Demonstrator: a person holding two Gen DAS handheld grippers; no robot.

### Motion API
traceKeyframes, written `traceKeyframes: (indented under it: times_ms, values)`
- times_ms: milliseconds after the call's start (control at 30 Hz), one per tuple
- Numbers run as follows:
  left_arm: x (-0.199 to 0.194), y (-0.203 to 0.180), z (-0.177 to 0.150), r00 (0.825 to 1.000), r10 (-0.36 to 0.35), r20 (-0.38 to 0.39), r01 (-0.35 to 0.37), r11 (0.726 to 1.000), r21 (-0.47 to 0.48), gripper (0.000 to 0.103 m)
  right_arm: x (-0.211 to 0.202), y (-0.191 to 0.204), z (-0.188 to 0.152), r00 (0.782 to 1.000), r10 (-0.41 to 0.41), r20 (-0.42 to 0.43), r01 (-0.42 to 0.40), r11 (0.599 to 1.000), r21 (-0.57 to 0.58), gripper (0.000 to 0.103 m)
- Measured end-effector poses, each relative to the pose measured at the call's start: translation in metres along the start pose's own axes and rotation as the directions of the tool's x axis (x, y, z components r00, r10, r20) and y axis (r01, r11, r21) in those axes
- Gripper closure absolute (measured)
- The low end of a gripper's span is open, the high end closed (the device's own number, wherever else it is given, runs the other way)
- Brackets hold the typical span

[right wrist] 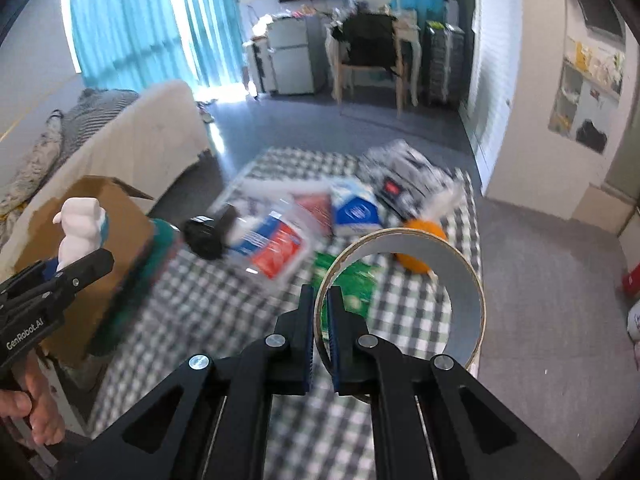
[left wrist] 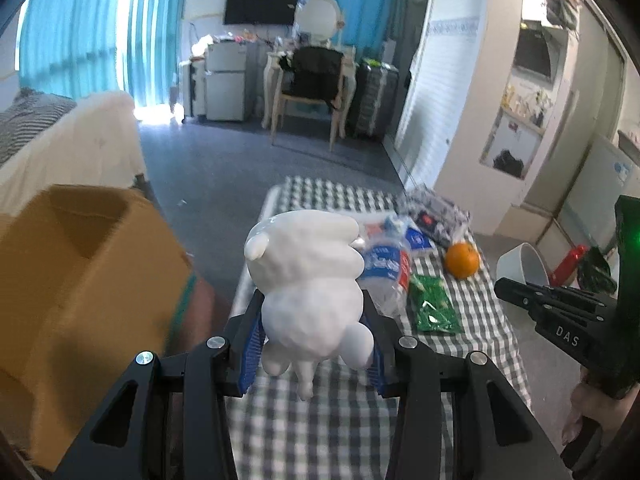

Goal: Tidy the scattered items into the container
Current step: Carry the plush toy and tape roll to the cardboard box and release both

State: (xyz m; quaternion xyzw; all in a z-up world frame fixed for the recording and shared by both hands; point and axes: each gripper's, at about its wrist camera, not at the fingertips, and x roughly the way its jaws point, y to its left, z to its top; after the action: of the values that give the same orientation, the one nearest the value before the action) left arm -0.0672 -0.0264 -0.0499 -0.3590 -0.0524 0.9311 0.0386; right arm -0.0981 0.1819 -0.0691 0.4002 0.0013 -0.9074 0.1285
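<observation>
L gripper [left wrist: 312,316] is clamped on a white figurine [left wrist: 308,284], blue pads pressing its lower body from both sides; the figurine is held up off the table, head tilted away from the cam. From the R wrist view the same figurine [right wrist: 80,228] sits in front of the cardboard box [right wrist: 120,216], which stands at the table's left edge w/ flaps open.

R gripper [right wrist: 320,316] is closed tight on the wall of a tape roll [right wrist: 404,300], one pad inside the ring, one outside; the roll is lifted, its hole facing the cam.

Left on the checked tablecloth [right wrist: 224,320]: orange [left wrist: 462,260], green packet [left wrist: 434,308], crushed plastic bottle [left wrist: 386,268], blue-white carton [right wrist: 354,210], a black object [right wrist: 208,232] near the box, and a patterned bag [right wrist: 408,176] at the far end. All are blurred in the R view. The box interior isn't visible, so can't tell what's in it.
</observation>
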Motion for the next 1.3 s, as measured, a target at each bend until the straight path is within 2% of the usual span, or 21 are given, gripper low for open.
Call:
traceKeyframes:
  times_ms: [233, 467, 700, 867, 1033, 1100, 1167, 1233, 1300]
  values:
    - [-0.066, 0.052, 0.014, 0.991, 0.106, 0.084, -0.101, 0.993, -0.065, 0.060, -0.040, 0.072, 0.023, 0.993, 0.089, 0.074, -0.082, 0.991, -0.102, 0.097]
    - [-0.101, 0.119, 0.019, 0.971, 0.220, 0.095, -0.208, 0.970, -0.127, 0.060, -0.045, 0.168, 0.050, 0.967, 0.239, 0.085, -0.216, 0.952, -0.216, 0.097]
    - [-0.107, 0.176, 0.012, 0.949, 0.311, 0.054, -0.298, 0.940, -0.165, 0.059, -0.024, 0.252, 0.066, 0.936, 0.349, 0.041, -0.321, 0.896, -0.308, 0.097]
    - [-0.094, 0.212, -0.002, 0.939, 0.344, -0.002, -0.338, 0.920, -0.197, 0.059, -0.010, 0.289, 0.069, 0.924, 0.381, 0.006, -0.356, 0.868, -0.345, 0.097]
    - [-0.078, 0.233, -0.009, 0.936, 0.350, -0.042, -0.351, 0.911, -0.215, 0.059, 0.013, 0.314, 0.071, 0.919, 0.391, -0.039, -0.378, 0.851, -0.365, 0.097]
    - [-0.074, 0.239, -0.011, 0.933, 0.358, -0.050, -0.360, 0.907, -0.219, 0.055, 0.023, 0.320, 0.070, 0.918, 0.392, -0.057, -0.384, 0.846, -0.369, 0.097]
    - [-0.075, 0.241, -0.013, 0.931, 0.361, -0.046, -0.362, 0.906, -0.220, 0.037, 0.032, 0.325, 0.070, 0.916, 0.394, -0.071, -0.391, 0.844, -0.367, 0.097]
    - [-0.077, 0.242, -0.013, 0.929, 0.368, -0.032, -0.366, 0.905, -0.216, 0.025, 0.040, 0.330, 0.071, 0.914, 0.396, -0.084, -0.398, 0.841, -0.366, 0.097]
    - [-0.080, 0.243, -0.013, 0.925, 0.378, -0.025, -0.374, 0.903, -0.212, 0.025, 0.047, 0.336, 0.071, 0.912, 0.398, -0.099, -0.405, 0.836, -0.371, 0.097]
